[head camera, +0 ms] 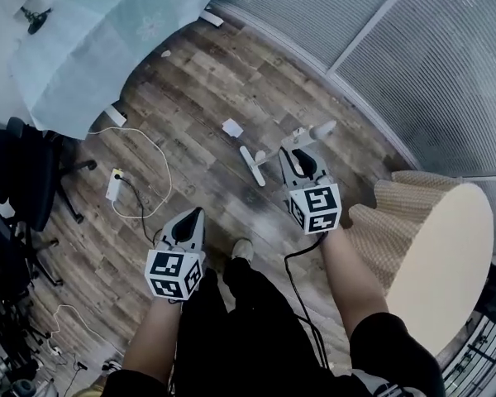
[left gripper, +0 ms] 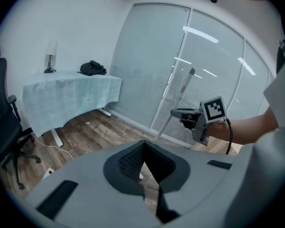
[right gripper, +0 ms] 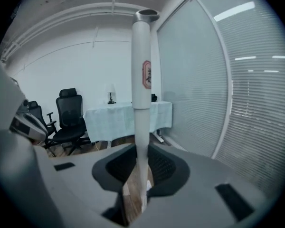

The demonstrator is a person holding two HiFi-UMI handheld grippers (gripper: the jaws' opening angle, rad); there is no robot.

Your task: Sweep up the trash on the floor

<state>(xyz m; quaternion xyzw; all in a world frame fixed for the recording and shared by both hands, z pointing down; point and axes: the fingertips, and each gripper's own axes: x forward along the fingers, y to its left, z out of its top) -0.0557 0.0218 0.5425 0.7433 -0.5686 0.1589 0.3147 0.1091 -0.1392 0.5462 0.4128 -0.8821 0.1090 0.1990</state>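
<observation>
Grey left gripper (head camera: 197,214) and right gripper (head camera: 302,150) — square-marked cubes (head camera: 174,274), black cable (head camera: 302,306), black clothes (head camera: 248,325).

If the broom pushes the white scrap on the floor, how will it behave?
The white scrap looks thin like paper, so it is probably light and easily slid. On the wood floor it may skid or flutter away from the broom.

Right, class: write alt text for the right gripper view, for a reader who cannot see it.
The right gripper is shut on an upright white handle. Behind stand a cloth-covered table, black office chairs and, at right, window blinds.
</observation>
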